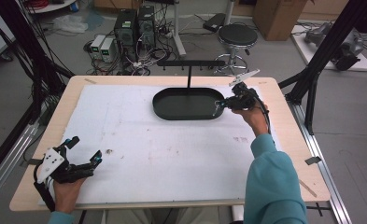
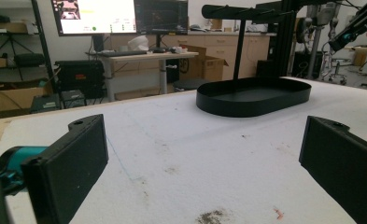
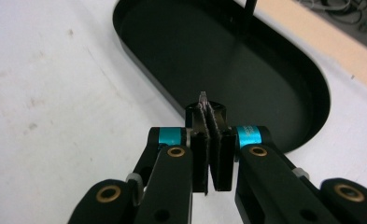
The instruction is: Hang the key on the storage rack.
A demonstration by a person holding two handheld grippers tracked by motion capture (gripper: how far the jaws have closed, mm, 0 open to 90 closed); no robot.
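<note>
Tray: a black oval tray [image 1: 188, 103] with an upright hanger stand [image 1: 189, 74] sits at the worktop's [image 1: 148, 149] far side, long axis running left to right.
Right tool: the right tool [image 3: 208, 108] hangs over the tray's right end, jaws clenched together, nothing visibly between them.
Left tool: the left tool [image 1: 84, 154] rests at the near left corner, jaws released wide, well apart from the tray.
Nearer hand: the right, by judgement.
</note>
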